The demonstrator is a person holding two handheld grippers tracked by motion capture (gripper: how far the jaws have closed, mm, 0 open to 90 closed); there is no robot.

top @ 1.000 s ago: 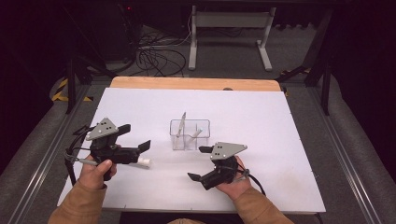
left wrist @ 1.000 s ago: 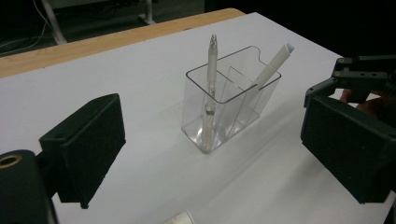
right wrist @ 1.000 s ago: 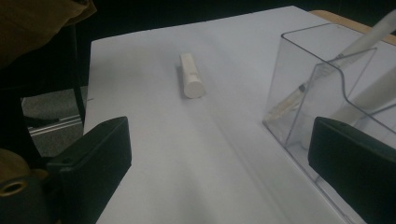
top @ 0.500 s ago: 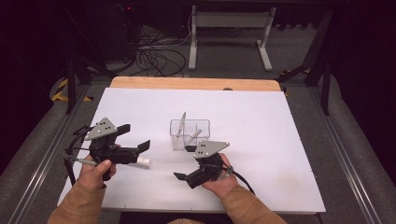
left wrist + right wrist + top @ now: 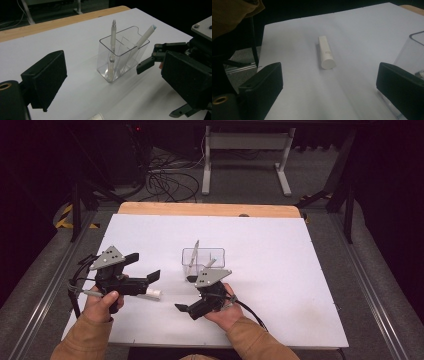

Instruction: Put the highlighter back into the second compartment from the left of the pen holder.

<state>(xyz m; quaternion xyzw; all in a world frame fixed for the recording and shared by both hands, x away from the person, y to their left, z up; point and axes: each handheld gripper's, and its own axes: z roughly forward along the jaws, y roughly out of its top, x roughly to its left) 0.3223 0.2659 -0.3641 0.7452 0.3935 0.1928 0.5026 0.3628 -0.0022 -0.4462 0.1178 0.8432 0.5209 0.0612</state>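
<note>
White cylindrical marker lies flat on the counter near the clear plastic pen holder — right gripper w/ fingers wide, aimed to grab it; left gripper wide too.

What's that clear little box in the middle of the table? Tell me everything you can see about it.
The clear plastic holder is a small, open-topped rectangular pen holder that looks like transparent acrylic, with an inner divider making two compartments. It stands upright on the white table, near the middle. A slim clear pen stands almost upright in one compartment; a white marker leans in the other, its tip poking above the rim. The right claw hovers just beside it, open and not touching it.
</note>
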